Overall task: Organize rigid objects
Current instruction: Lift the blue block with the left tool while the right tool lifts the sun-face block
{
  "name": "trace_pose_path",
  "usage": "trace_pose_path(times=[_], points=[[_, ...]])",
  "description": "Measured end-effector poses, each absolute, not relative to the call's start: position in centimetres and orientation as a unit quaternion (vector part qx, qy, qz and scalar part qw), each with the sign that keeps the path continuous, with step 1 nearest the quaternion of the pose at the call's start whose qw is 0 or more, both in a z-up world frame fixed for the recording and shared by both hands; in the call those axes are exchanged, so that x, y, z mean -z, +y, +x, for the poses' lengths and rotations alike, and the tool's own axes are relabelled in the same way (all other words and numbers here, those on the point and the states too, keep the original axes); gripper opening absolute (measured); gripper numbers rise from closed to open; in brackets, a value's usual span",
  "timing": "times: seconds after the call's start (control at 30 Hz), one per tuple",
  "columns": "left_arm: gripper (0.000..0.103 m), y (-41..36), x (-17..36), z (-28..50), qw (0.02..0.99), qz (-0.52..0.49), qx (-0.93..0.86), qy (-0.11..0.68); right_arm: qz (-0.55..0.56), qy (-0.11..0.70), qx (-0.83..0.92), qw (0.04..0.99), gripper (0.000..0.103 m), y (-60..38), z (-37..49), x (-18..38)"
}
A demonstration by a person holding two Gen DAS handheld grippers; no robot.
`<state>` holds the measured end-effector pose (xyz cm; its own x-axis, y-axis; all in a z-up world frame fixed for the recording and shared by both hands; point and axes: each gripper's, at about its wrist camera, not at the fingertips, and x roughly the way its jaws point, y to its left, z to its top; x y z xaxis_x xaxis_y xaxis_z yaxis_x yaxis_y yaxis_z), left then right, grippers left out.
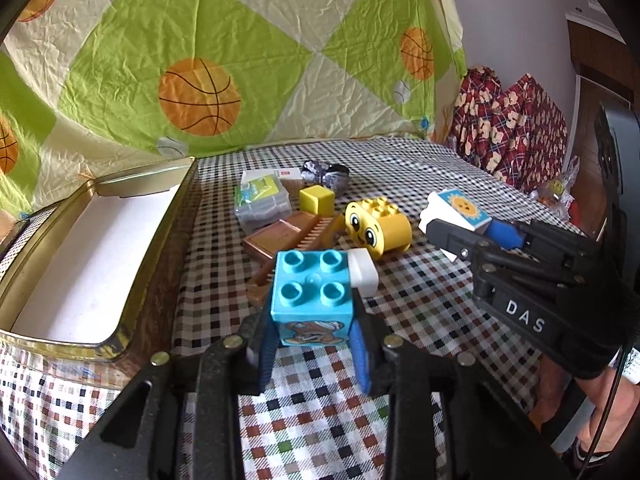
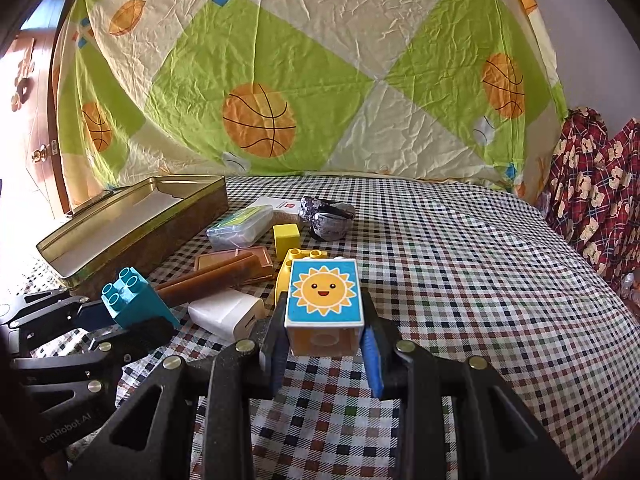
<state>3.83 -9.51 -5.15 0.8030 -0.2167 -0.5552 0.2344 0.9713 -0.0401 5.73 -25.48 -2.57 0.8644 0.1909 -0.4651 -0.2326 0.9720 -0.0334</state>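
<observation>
Right of the open tin box (image 1: 132,248), the left gripper (image 1: 314,344) clamps a blue stud block (image 1: 310,292), and the right gripper (image 2: 325,344) clamps a sun-picture block (image 2: 324,294).

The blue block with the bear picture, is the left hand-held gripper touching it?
Touching. In the left wrist view, the left hand-held gripper has both blue pads pressed against the sides of the blue block, holding it up.

backdrop: basketball-print sheet (image 2: 280,80), hung upright, creased | surface: checked tablecloth (image 2: 480,280), covers the whole work area | right edge: red plaid bear-print fabric (image 1: 516,128), bunched | far left: wooden door (image 2: 36,120)
</observation>
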Motion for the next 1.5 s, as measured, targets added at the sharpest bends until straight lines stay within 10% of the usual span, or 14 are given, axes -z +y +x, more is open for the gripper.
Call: trace_pose_path(times=[1.5], points=[[0.030,-6.9,3.4,0.3,0.981,0.008,0.078,0.179,-0.026,0.155,-0.079,0.984,0.034,-26.3,3.6,1.9]])
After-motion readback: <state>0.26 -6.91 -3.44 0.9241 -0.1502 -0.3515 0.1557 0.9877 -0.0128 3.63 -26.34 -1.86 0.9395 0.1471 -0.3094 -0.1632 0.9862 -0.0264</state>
